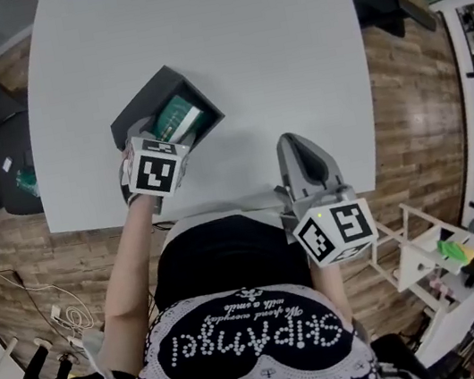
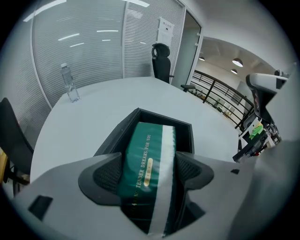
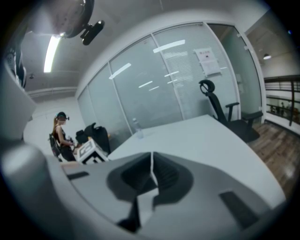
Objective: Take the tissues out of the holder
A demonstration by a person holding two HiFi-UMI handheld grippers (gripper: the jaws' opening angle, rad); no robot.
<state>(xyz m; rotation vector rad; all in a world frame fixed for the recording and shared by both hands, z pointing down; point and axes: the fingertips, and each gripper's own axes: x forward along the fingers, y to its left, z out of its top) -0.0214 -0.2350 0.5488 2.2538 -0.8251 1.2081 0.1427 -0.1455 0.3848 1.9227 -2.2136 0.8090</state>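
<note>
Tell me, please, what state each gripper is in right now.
Left gripper: closed on the tissue pack in the holder.
Right gripper: closed, empty.

The left gripper and right gripper each have a moulded grey body, dark ribbed pads inside the jaws, and a white cube bearing black square markers. The person wears a black top with white lace trim and white lettering.

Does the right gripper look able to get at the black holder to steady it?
Probably yes: bare table lies between the right gripper and the holder, whose side facing it is free. The left gripper, shut on the tissue pack, sits at its near end. The right jaws are shut.
</note>
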